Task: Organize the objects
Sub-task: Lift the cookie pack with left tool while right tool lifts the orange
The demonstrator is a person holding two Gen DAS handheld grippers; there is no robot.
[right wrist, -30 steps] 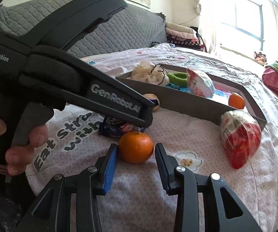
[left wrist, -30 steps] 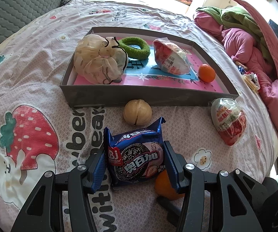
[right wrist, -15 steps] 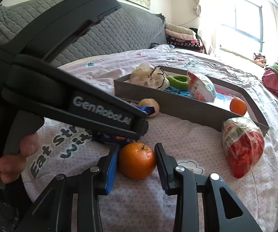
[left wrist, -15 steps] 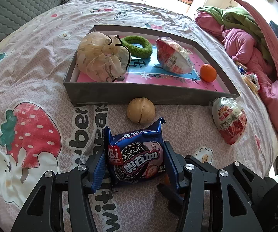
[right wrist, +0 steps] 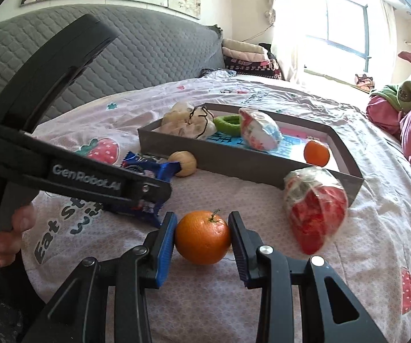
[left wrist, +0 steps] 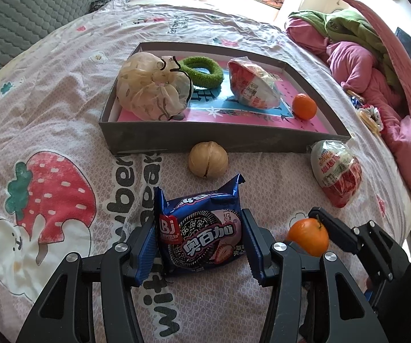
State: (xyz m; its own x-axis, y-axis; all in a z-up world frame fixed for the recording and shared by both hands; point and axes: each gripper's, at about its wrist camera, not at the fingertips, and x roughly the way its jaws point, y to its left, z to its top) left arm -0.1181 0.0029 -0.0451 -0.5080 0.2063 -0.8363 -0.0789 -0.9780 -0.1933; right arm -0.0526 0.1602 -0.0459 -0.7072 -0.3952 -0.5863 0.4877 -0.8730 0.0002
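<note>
My left gripper [left wrist: 201, 245] is shut on a blue cookie packet [left wrist: 202, 228], both pads pressed to its sides, just above the bedsheet. The packet also shows in the right wrist view [right wrist: 145, 188]. My right gripper [right wrist: 202, 238] is shut on an orange tangerine [right wrist: 203, 237], which also shows in the left wrist view [left wrist: 308, 237]. The grey tray [left wrist: 205, 140] lies ahead and holds a mesh pouch [left wrist: 151, 94], a green ring [left wrist: 202, 68], a wrapped snack [left wrist: 252, 87] and a second tangerine [left wrist: 304, 106].
A walnut [left wrist: 208, 162] lies on the sheet in front of the tray's near wall. A red wrapped snack [left wrist: 335, 175] lies by the tray's near right corner. Pink and green bedding [left wrist: 377, 71] is piled at the right. A grey quilted headboard [right wrist: 119, 57] stands behind.
Both grippers have closed in on their objects. The right gripper's jaws now press the tangerine. The left gripper with the packet has risen a little and the tray looks farther off.
</note>
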